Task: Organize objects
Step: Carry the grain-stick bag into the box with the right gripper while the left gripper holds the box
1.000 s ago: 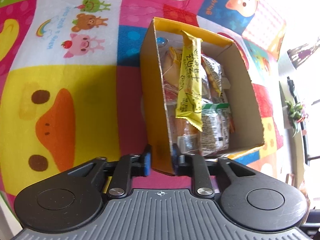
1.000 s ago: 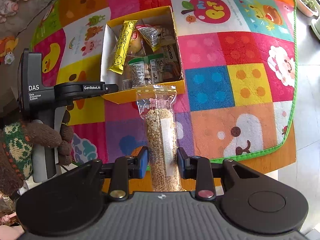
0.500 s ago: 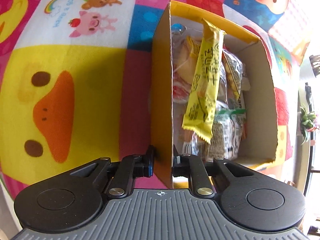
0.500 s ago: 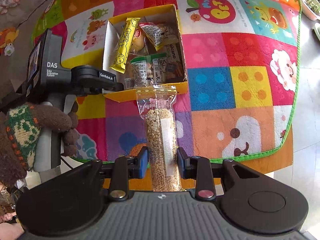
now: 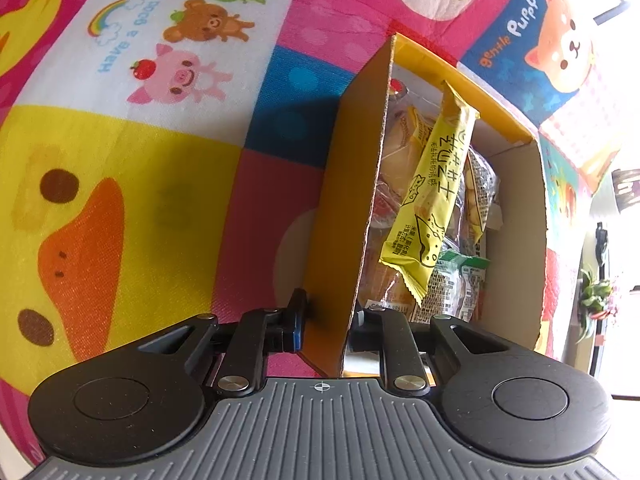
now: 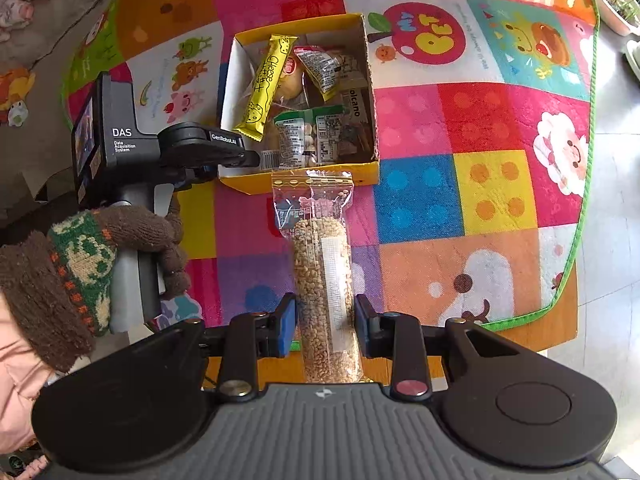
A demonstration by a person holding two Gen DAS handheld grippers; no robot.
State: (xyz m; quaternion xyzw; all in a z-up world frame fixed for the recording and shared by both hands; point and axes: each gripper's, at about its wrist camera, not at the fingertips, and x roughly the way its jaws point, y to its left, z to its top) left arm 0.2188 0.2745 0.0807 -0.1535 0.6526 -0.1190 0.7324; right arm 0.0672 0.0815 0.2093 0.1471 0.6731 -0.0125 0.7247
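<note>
An open yellow cardboard box (image 6: 370,168) sits on the play mat, filled with snack packets, a yellow cheese stick (image 6: 266,84) leaning on top. In the left wrist view the box's near side wall (image 5: 340,200) stands between my left gripper's (image 5: 330,318) pads; the jaws are opening slightly, with the pads still against the wall. The cheese stick (image 5: 432,192) shows inside. My right gripper (image 6: 325,320) hangs above the mat in front of the box, shut on a clear zip bag of grains (image 6: 320,272). The left gripper (image 6: 250,158) reaches the box's left front corner.
The colourful cartoon mat (image 6: 460,200) covers a wooden surface; its green edge (image 6: 576,248) runs along the right. A gloved hand (image 6: 132,236) holds the left tool. Potted plants (image 6: 616,4) stand on the pale floor at far right.
My left gripper closed on the box's side wall and rolled, so the wall now stands more to the right in its view. My right gripper kept the grain bag and drifted slightly.
</note>
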